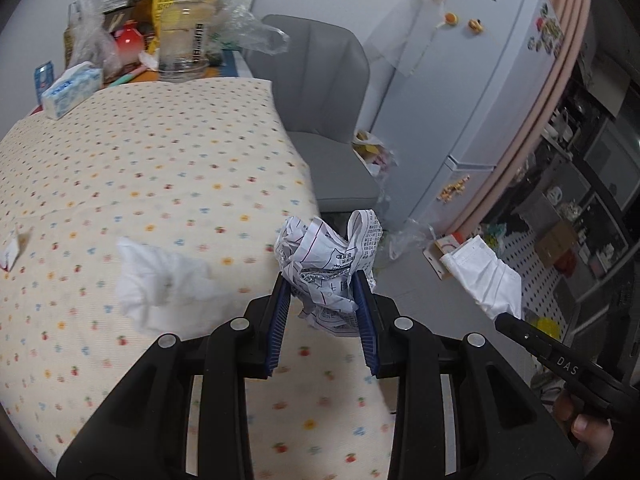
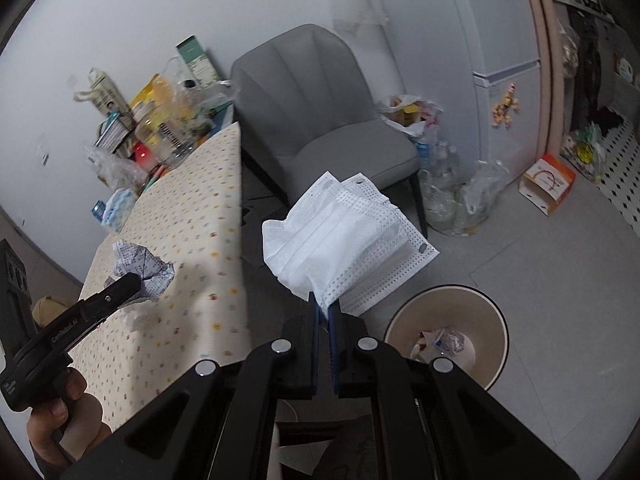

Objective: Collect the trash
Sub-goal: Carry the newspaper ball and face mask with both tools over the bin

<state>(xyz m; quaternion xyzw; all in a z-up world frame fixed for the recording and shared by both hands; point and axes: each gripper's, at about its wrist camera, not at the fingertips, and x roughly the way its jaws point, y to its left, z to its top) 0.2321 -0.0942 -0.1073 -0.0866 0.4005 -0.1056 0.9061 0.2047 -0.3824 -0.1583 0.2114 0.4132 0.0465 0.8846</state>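
Observation:
My left gripper (image 1: pixel 323 288) is shut on a crumpled printed paper ball (image 1: pixel 328 256), held just above the table's right edge; it also shows in the right wrist view (image 2: pixel 140 266). My right gripper (image 2: pixel 325 304) is shut on a white face mask (image 2: pixel 344 240), held over the floor right of the table; the mask also shows in the left wrist view (image 1: pixel 484 276). A beige trash bin (image 2: pixel 496 320) with some trash inside stands on the floor, below and right of the mask. A crumpled white tissue (image 1: pixel 160 280) lies on the dotted tablecloth (image 1: pixel 140 160).
A grey chair (image 2: pixel 320 120) stands past the table. A tissue pack (image 1: pixel 72 94), bottle and bags crowd the table's far end. A small wrapper (image 1: pixel 12 252) lies at the table's left edge. Plastic bags with bottles (image 2: pixel 456 196), an orange box (image 2: pixel 548 184) and a fridge (image 1: pixel 480 80) stand beyond.

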